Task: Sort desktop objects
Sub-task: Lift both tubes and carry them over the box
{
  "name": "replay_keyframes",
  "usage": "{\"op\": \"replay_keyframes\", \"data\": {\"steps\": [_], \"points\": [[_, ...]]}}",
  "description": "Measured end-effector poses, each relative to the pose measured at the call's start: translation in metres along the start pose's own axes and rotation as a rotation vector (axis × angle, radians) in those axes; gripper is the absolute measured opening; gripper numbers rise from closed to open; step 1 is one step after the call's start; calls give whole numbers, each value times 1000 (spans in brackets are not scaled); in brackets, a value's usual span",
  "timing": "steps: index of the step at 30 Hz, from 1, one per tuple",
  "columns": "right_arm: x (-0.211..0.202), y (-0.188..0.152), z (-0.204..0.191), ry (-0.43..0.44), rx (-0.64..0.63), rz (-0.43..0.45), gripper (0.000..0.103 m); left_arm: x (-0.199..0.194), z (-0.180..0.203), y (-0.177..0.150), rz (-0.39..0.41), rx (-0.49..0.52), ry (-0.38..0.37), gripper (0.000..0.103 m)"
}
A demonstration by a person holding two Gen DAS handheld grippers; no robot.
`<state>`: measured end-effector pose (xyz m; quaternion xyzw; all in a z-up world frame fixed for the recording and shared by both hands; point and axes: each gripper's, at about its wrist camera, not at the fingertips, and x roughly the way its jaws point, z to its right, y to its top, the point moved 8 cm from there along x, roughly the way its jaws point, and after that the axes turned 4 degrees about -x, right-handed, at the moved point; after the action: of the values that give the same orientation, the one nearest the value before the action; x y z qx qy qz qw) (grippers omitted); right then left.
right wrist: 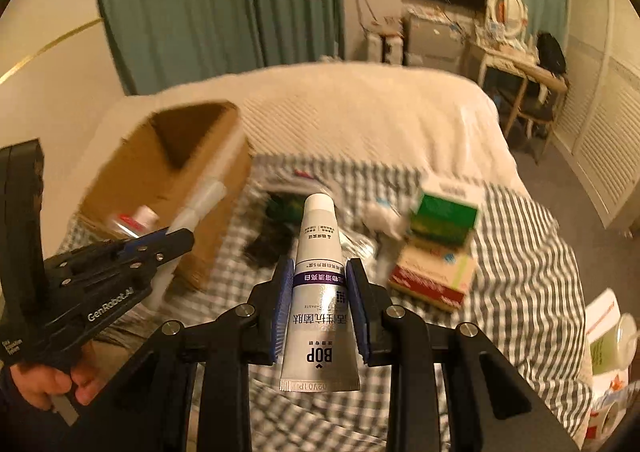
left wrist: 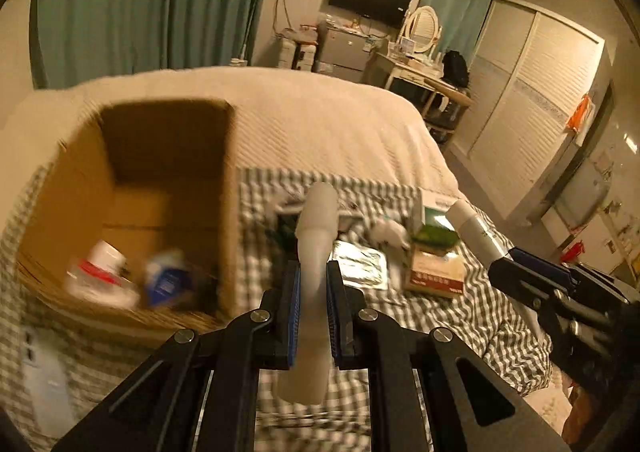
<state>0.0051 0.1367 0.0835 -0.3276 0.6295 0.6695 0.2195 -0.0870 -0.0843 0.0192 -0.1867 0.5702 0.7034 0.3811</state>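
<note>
Beneath both grippers spreads a bed (left wrist: 320,119) with a cream cover, its near end overlaid by a grey-and-white checked cloth (right wrist: 520,252) that serves as the sorting surface, so everything to be sorted lies within easy reach. Ahead and to the left of the left gripper (left wrist: 313,280) stands an open cardboard box (left wrist: 160,179), mouth up, evidently the collecting place: a white bottle with a red label (left wrist: 106,258) and a blue-and-white pack (left wrist: 166,276) already lie in its bottom. Ahead and to the right of the right gripper (right wrist: 319,276) sits a stack of cartons (right wrist: 438,248), a green one above a red-and-cream one, apparently not yet sorted, with a foil packet (left wrist: 360,264) and crumpled white things nearby on the cloth. The right gripper is closed on a silver toothpaste tube (right wrist: 318,292), clamped across its middle with the cap pointing forward and the crimped tail hanging back, which keeps it balanced. The left gripper is closed narrowly on a pale translucent tube (left wrist: 314,252), pinched at its waist and held clear of the cloth, just right of the box wall, probably ready for dropping in.
</note>
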Motion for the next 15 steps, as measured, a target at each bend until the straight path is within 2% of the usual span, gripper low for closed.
{"op": "replay_keyframes", "data": {"steps": [3, 9, 15], "points": [[-12, 27, -33, 26, -53, 44, 26, -17, -19, 27, 11, -14, -5, 12], [-10, 73, -103, 100, -113, 96, 26, -36, -74, 69, 66, -30, 100, 12], [20, 96, -152, 171, -123, 96, 26, -22, -132, 73, 57, -77, 180, 12]]}}
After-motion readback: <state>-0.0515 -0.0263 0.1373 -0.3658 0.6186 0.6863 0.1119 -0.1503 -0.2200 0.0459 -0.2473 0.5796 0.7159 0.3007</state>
